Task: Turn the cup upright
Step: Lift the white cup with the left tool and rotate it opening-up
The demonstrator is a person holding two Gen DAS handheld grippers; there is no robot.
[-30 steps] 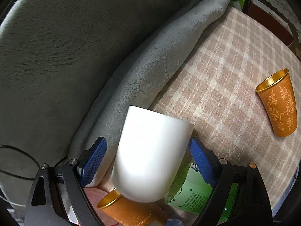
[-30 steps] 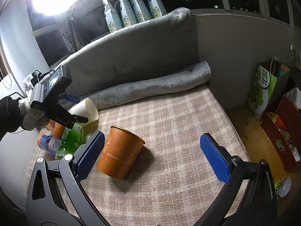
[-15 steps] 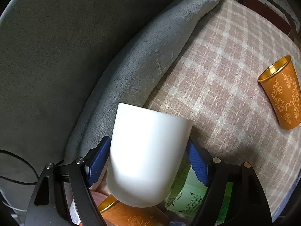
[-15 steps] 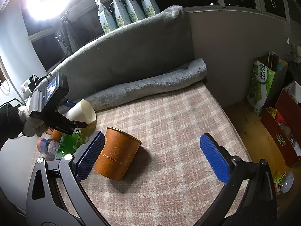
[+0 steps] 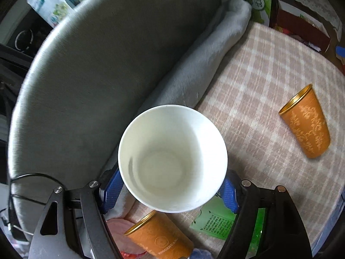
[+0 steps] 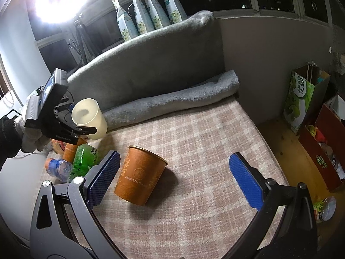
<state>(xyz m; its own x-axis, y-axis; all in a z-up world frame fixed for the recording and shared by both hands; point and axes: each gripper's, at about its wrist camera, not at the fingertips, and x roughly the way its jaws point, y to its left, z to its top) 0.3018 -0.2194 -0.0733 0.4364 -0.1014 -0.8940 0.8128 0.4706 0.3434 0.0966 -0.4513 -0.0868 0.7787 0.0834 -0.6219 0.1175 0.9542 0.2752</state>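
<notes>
My left gripper [image 5: 172, 191] is shut on a white cup [image 5: 172, 157], its blue pads pressed on the cup's sides. The cup is held in the air with its open mouth toward the camera, so I see its bare inside. In the right wrist view the same cup [image 6: 90, 118] is tilted, mouth up and to the left, above the left end of the checked cushion [image 6: 204, 151]. An orange cup [image 6: 140, 177] stands upright on the cushion just past my right gripper's left pad. My right gripper [image 6: 174, 179] is open and empty.
A rolled grey blanket [image 6: 172, 103] lies along the grey backrest [image 6: 151, 64]. A second orange cup [image 5: 159, 237], a green bottle [image 6: 83, 161] and a blue-capped bottle [image 6: 57, 169] sit at the cushion's left end. Bags and boxes [image 6: 306, 99] stand on the floor at the right.
My left gripper closed on the white cup, lifted it and turned it from bottom-toward-camera to mouth-toward-camera. The right gripper has barely moved.
</notes>
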